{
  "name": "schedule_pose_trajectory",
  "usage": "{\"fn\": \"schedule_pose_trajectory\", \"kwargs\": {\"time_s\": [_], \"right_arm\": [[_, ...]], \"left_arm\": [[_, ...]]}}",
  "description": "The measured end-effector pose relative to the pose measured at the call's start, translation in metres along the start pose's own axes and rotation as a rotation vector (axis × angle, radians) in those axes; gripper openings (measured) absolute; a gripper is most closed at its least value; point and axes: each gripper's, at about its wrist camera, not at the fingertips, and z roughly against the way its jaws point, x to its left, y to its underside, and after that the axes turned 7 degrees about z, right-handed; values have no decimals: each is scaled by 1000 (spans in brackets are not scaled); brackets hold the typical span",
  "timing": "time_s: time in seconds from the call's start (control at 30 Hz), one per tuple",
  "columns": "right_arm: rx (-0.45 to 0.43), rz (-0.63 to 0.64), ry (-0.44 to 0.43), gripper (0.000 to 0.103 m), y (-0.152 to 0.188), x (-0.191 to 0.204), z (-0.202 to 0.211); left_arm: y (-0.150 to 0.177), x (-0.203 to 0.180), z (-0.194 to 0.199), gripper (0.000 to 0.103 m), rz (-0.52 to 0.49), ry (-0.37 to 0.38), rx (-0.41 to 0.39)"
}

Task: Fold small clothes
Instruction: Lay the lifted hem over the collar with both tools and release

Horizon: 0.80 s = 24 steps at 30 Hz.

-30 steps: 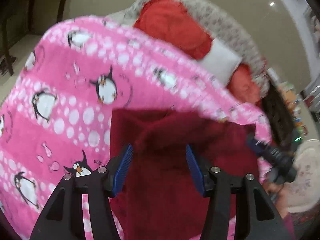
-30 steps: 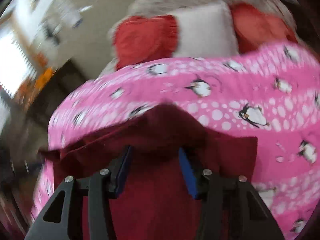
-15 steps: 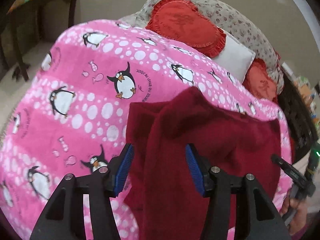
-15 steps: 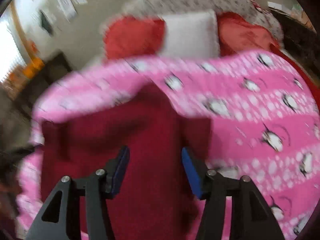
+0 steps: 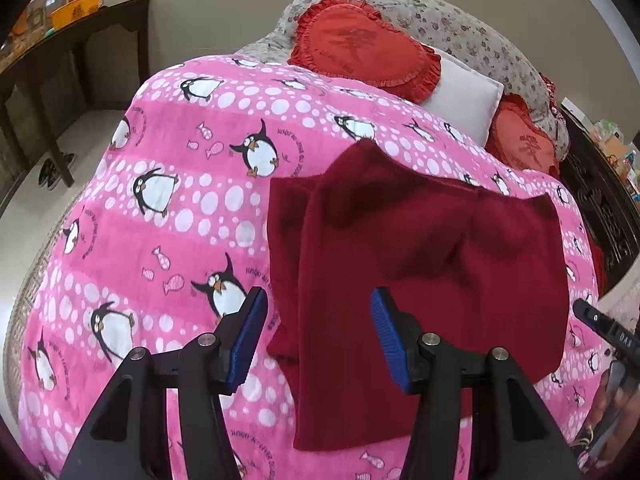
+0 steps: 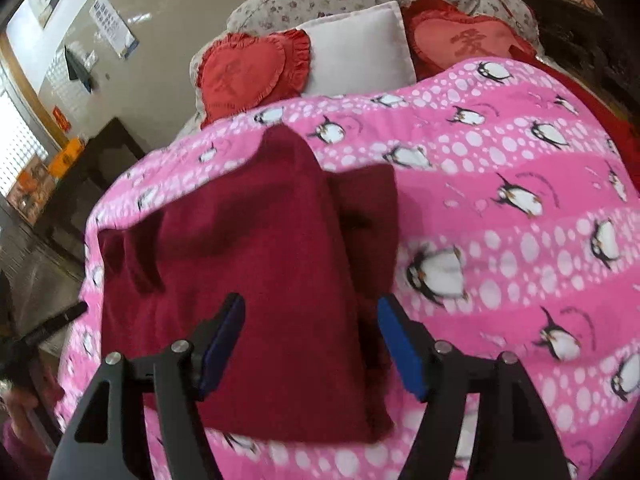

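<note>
A dark red knitted garment (image 5: pixel 420 264) lies folded over itself on a pink penguin blanket (image 5: pixel 168 208). It also shows in the right wrist view (image 6: pixel 256 264) on the same blanket (image 6: pixel 520 208). My left gripper (image 5: pixel 318 338) is open and empty, held above the garment's left edge. My right gripper (image 6: pixel 310 344) is open and empty, above the garment's right part. The tip of the right gripper shows at the right edge of the left wrist view (image 5: pixel 600 324).
Red heart cushions (image 5: pixel 360 52) and a white pillow (image 5: pixel 460 100) lie at the bed's head against a floral bolster (image 5: pixel 460 28). A dark wooden table (image 5: pixel 60 60) stands left of the bed. Dark furniture (image 5: pixel 600 200) stands at the right.
Both grippers have drawn back and up from the garment, empty. The garment, lifted a second ago, now lies folded and still on the blanket.
</note>
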Motion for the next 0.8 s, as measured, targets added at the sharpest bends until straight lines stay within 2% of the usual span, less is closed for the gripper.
{"fn": "schedule_pose_trajectory", "kwargs": {"time_s": [0.23, 0.4, 0.47, 0.6, 0.67, 0.8], "right_arm": [[37, -27, 34, 75, 28, -22, -2], [28, -51, 17, 76, 35, -33, -10], [23, -55, 9, 78, 37, -37, -15], [33, -60, -13, 79, 32, -42, -30], [15, -59, -30, 79, 26, -42, -34], [3, -45, -51, 82, 15, -40, -48]], "left_arm": [[12, 7, -2, 34, 19, -3, 32], [23, 26, -12, 34, 104, 75, 84], [31, 35, -21, 34, 136, 80, 117], [43, 48, -39, 34, 192, 106, 165], [43, 53, -45, 34, 254, 158, 155], [39, 53, -54, 43, 303, 190, 135]]}}
